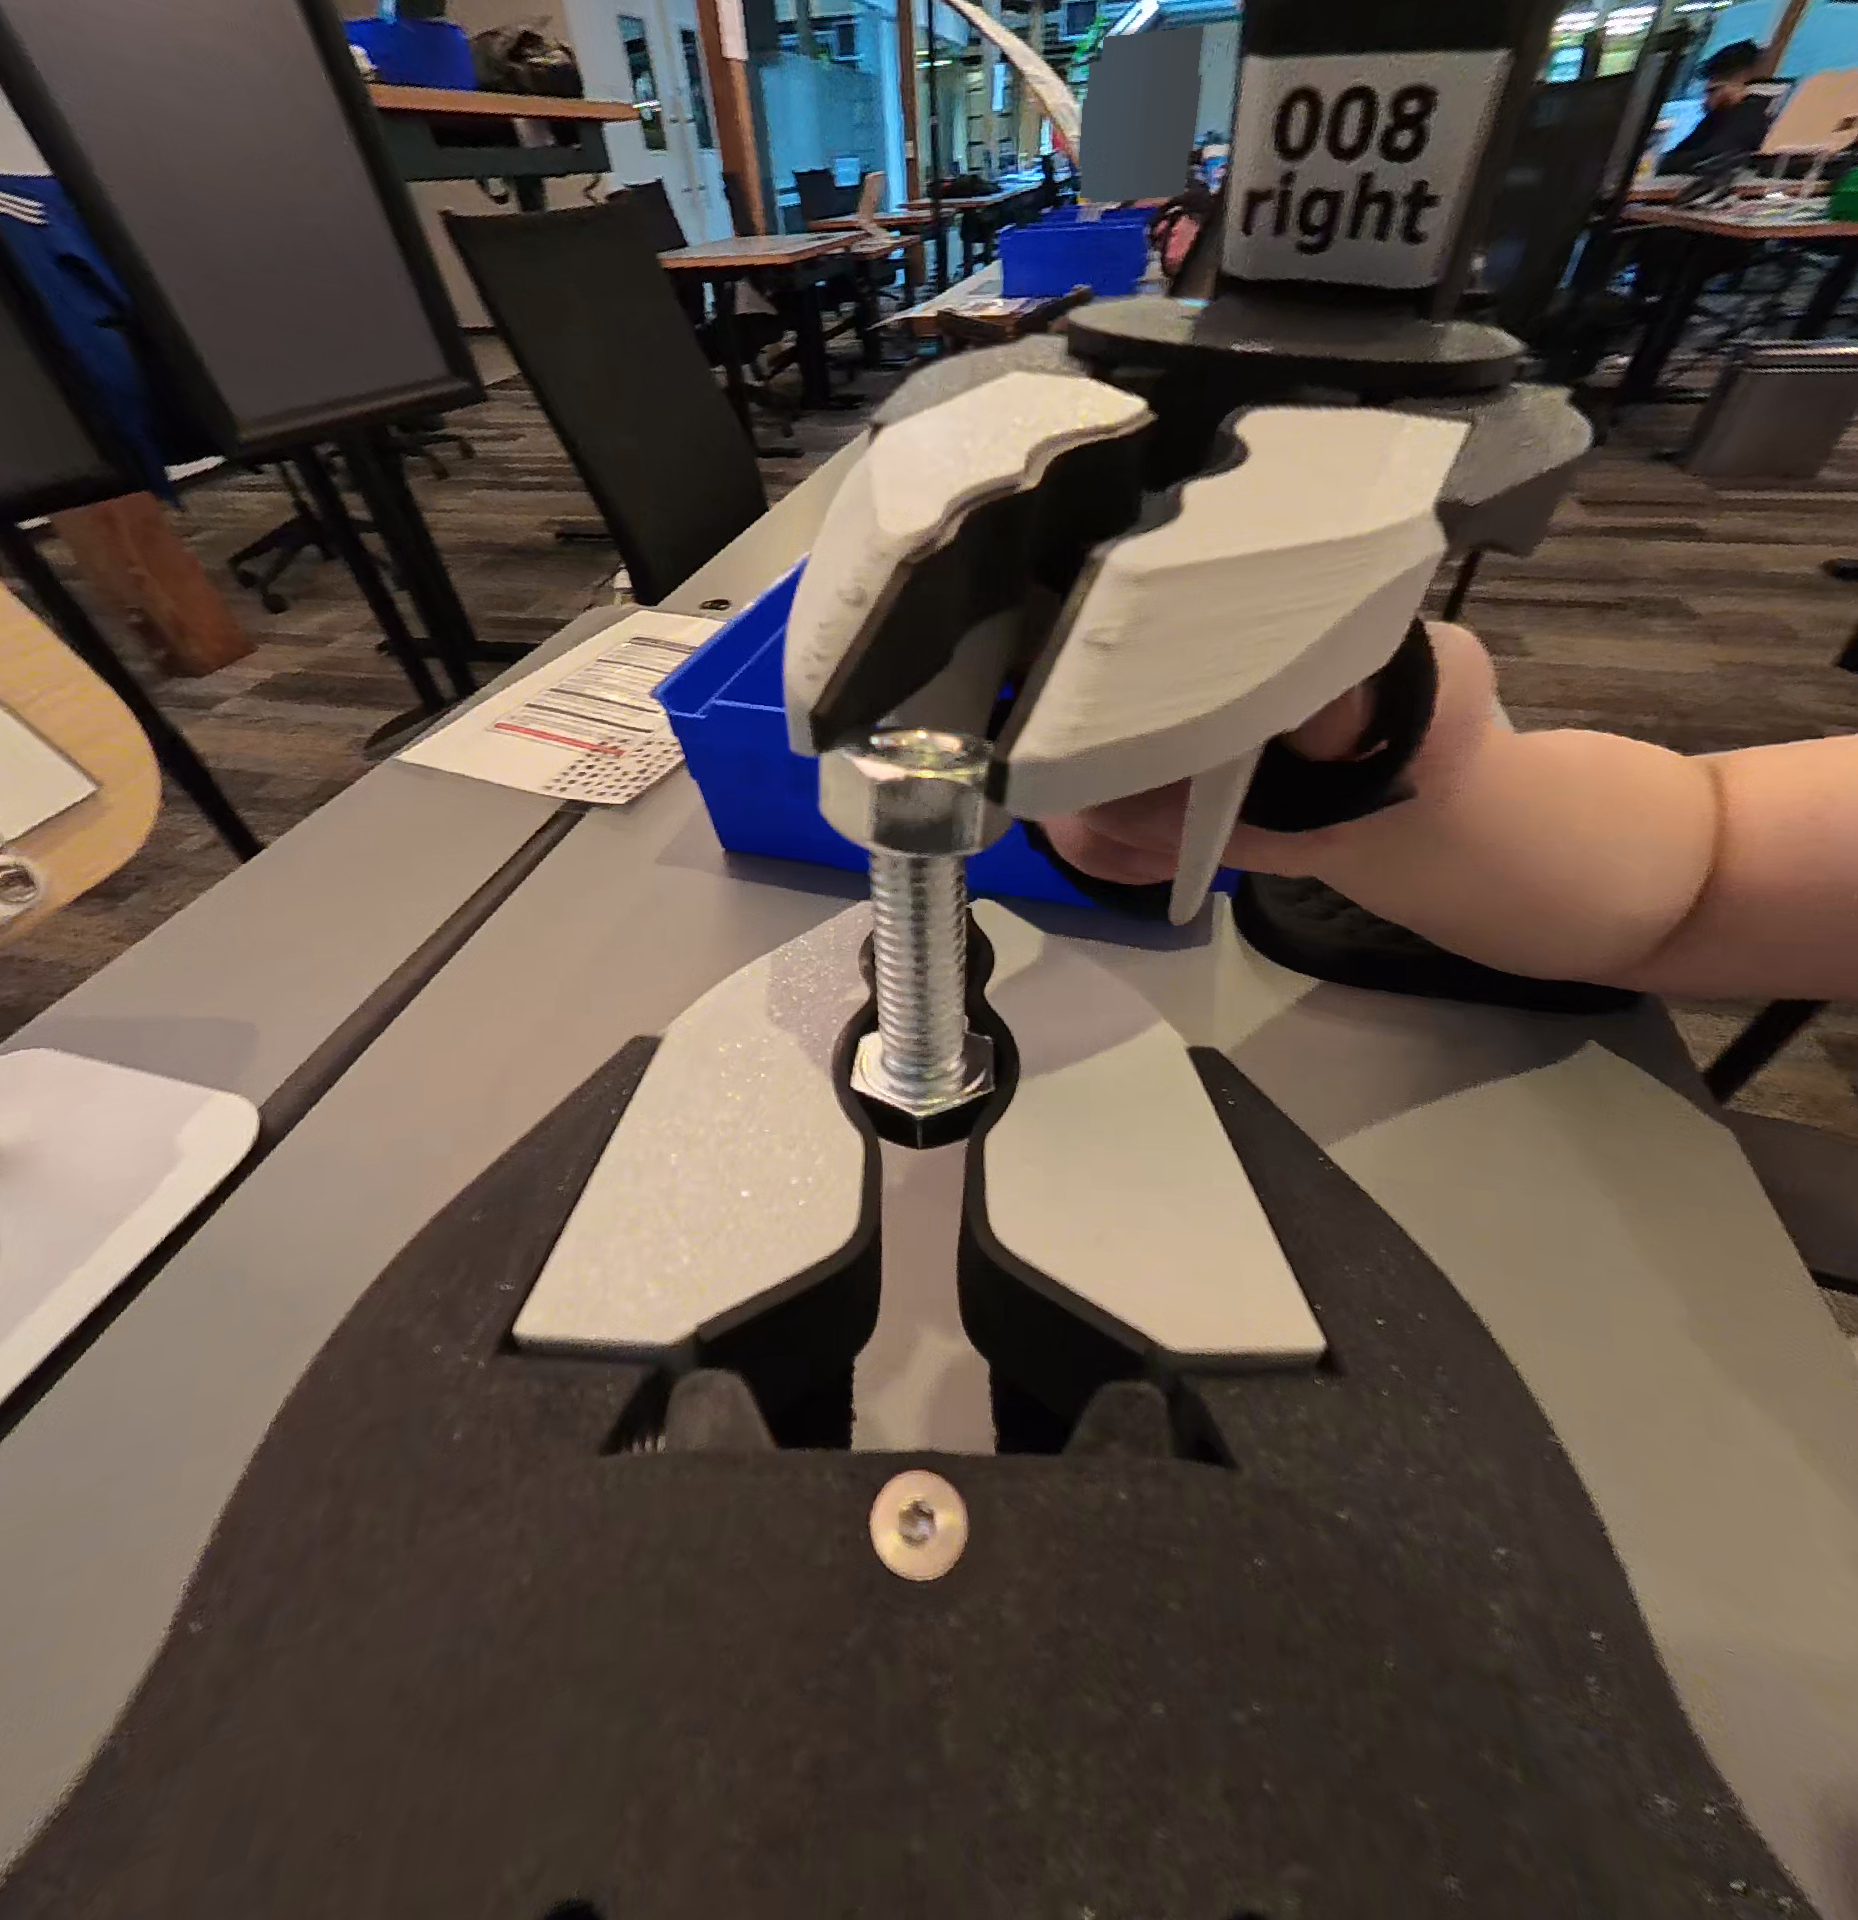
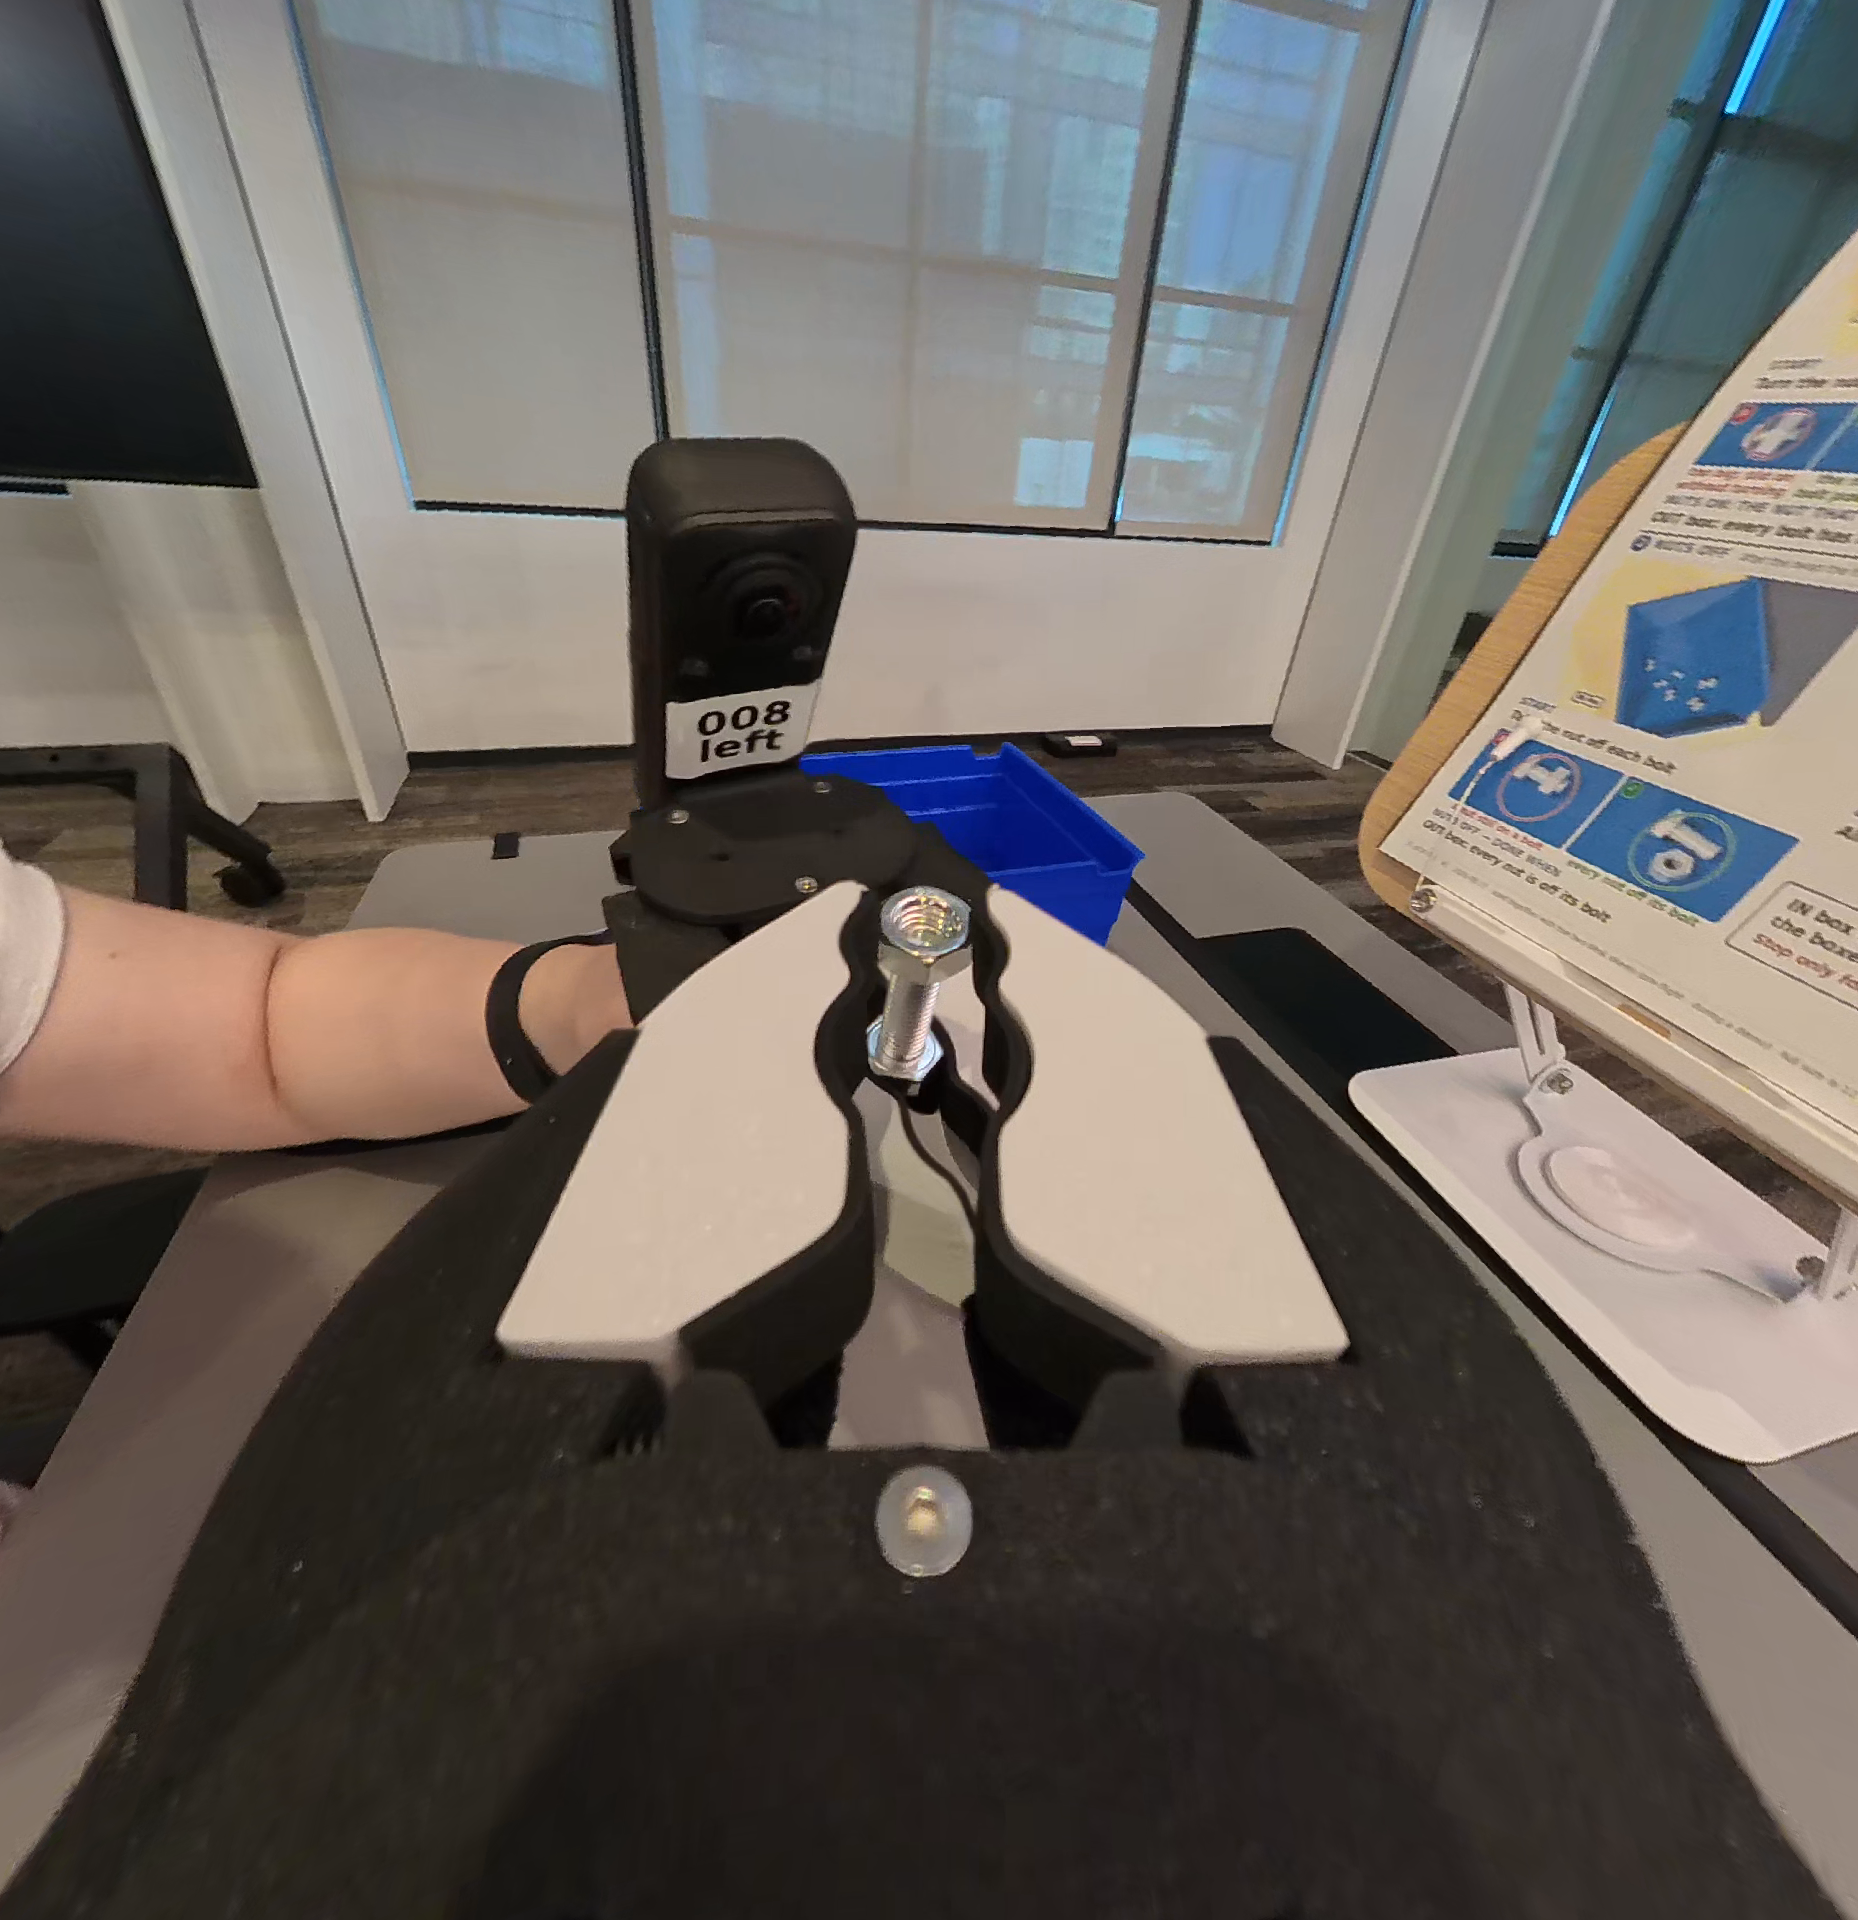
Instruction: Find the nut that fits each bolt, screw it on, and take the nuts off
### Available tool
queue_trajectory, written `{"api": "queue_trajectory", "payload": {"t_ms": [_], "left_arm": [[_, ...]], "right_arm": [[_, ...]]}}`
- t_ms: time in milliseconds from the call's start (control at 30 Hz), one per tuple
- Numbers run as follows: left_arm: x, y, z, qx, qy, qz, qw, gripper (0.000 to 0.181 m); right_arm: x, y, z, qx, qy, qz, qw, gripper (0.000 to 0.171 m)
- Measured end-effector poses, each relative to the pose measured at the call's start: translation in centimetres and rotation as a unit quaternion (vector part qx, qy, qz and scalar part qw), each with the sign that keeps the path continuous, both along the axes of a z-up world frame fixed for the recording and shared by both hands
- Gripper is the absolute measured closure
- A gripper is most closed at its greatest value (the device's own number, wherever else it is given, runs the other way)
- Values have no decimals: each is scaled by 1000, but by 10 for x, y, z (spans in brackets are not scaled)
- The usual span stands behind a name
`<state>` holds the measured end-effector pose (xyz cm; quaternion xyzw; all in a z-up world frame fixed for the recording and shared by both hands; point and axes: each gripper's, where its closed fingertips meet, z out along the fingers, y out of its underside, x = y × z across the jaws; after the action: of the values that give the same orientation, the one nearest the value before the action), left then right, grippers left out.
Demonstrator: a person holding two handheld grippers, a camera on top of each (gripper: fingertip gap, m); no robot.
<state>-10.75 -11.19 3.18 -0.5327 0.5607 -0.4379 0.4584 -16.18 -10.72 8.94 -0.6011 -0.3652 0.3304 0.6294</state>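
In the left wrist view we see a blue bin (image 1: 743,748) on the grey table (image 1: 405,997), behind the grippers; its contents are hidden from us. Our left gripper (image 1: 920,997) is closed around the silver bolt (image 1: 920,935), gripping it low on the thread, where a hex nut (image 1: 923,1086) sits in the notch between the fingers. The bolt stands upright, head on top. The right gripper (image 1: 909,738) comes down from above, its fingertips narrowly apart and flanking the bolt head (we cannot tell whether they touch it).

In the right wrist view the blue bin (image 2: 998,821) lies beyond the left gripper (image 2: 930,1081), and the part of its inside we see looks bare. The right gripper (image 2: 925,925) frames the bolt head (image 2: 923,930) between its tips, with thin gaps on both sides. An instruction board (image 2: 1673,727) stands to the right.
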Motion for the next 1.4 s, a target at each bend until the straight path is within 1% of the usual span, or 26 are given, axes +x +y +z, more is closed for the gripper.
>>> {"api": "queue_trajectory", "payload": {"t_ms": [167, 233, 667, 833, 1133, 1400], "left_arm": [[-1, 14, -3, 28, 19, 56, 998, 171], [-1, 16, -4, 33, 20, 65, 997, 171], [-1, 13, -1, 20, 11, 53, 998, 171], [-1, 12, -4, 36, 23, 50, 998, 171], [1, 10, -7, 36, 29, 43, 998, 171], [1, 12, -6, 31, 25, 54, 998, 171]], "right_arm": [[1, 6, -2, -16, 5, -40, 999, 155], [1, 7, -2, -17, 6, -50, 999, 155], [2, 5, 0, -5, -2, -46, 999, 155], [2, 4, -1, -17, -12, -35, 999, 155], [4, 3, -4, -45, -16, -16, 999, 155], [3, 5, -4, -37, -15, -32, 999, 155]]}}
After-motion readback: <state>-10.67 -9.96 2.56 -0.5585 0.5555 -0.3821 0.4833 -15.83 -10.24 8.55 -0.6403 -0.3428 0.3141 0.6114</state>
